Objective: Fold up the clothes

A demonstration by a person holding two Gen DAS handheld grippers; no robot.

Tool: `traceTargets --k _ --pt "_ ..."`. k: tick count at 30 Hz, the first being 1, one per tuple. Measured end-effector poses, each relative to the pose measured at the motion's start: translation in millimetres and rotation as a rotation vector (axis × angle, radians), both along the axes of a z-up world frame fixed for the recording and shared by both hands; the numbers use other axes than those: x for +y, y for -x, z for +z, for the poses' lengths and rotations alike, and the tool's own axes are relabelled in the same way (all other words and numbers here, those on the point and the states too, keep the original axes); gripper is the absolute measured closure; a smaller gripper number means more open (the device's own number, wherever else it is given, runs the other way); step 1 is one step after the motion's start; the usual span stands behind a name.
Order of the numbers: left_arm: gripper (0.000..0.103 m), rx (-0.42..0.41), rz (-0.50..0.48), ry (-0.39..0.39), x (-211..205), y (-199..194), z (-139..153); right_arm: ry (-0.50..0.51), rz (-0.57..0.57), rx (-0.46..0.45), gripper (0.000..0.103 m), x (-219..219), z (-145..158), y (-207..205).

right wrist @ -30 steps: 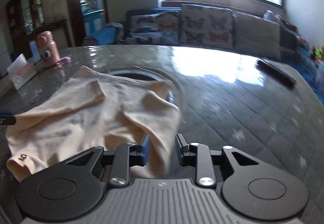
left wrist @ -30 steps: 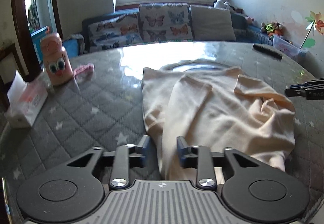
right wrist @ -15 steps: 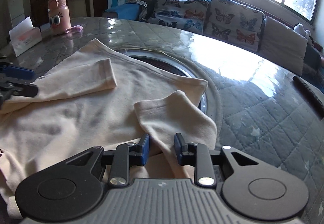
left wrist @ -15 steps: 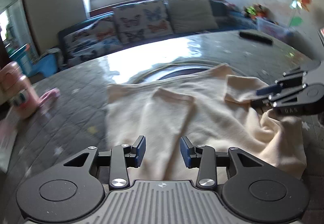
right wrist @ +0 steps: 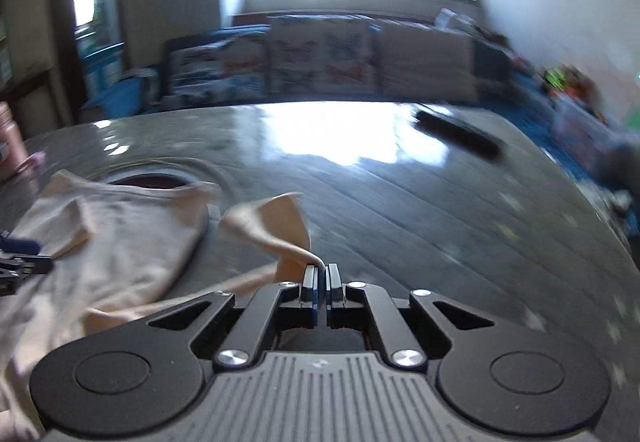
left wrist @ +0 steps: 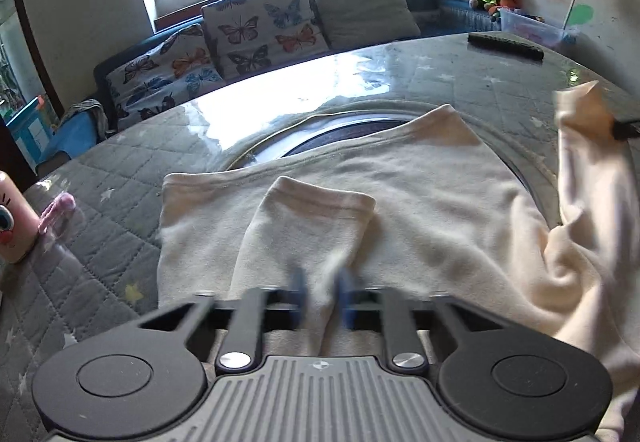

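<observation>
Right gripper [right wrist: 321, 279] is now pinching the right sleeve [right wrist: 276, 226], fingers pressed together on a fold of the cloth and lifting it off the surface [right wrist: 400, 202]; half a second ago those fingers were spread over the sleeve as it lay flat on the shirt. In the left wrist view the lifted sleeve [left wrist: 580, 146] is hanging up at the far right, stretched toward the shirt body. Left gripper [left wrist: 322, 298] is closing around the left sleeve [left wrist: 312, 226], fingers much narrower than half a second ago; motion blur makes it hard to say whether they are gripping yet, probably nearly shut on a ridge of fabric. This means the step is going from reaching to grasping, both sleeves being taken for a fold inward or a reset. The cream shirt [left wrist: 400, 202] is lying flat in the middle of the round surface, its far hem over the dark inset ring [left wrist: 340, 130]. Room: the surface beyond and right of the shirt is open, with only a dark remote [right wrist: 456, 132] well apart near the far edge. On the left, a pink bottle [left wrist: 12, 226] and a pink strap [left wrist: 56, 210] are sitting near the shirt's left edge, so the left side is tighter. The near hem is running under the left gripper, close to the surface's near rim.
</observation>
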State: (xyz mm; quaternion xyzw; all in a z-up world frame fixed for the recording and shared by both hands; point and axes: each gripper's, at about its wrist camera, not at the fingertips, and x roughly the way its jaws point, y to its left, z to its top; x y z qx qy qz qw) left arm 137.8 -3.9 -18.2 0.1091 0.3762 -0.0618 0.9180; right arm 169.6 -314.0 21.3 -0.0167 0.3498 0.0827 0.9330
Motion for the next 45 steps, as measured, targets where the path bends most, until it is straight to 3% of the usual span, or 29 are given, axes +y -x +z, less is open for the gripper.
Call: traceTargets --k 6,13,19,25,29,32,36,40,45 --pt "0.101 -0.12 0.134 0.046 38.1 22.6 35.1 0.005 -0.095 0.042 0.098 -27.1 -15.4 4.3" --pt "0.101 -0.23 0.424 0.082 125.3 74.6 68.7 -0.005 -0.082 0.031 0.092 -25.9 -16.0 6.7" --pt "0.101 -0.178 0.639 0.072 187.3 113.5 45.0 0.001 -0.058 0.024 0.082 -16.4 -16.9 6.2" --pt "0.099 -0.08 0.694 0.062 205.2 135.3 11.8 0.012 -0.039 0.036 0.076 -12.8 -22.5 2.6" --pt "0.096 -0.066 0.73 0.035 207.6 137.8 10.0 0.022 -0.043 0.039 0.069 -13.6 -26.5 0.6" --pt "0.096 -0.086 0.729 0.04 204.3 140.2 19.4 0.037 -0.053 0.039 0.069 -15.7 -27.1 -3.3" --pt "0.095 -0.11 0.651 0.068 187.2 133.0 28.9 0.03 -0.083 0.039 0.067 -24.0 -29.1 -16.0" --pt "0.095 -0.103 0.507 0.109 151.7 126.4 33.6 0.05 -0.107 0.035 0.067 -27.8 -29.5 -29.9" --pt "0.09 -0.07 0.26 0.149 93.2 127.0 31.5 0.023 -0.11 0.048 0.067 -33.3 -28.4 -32.7"
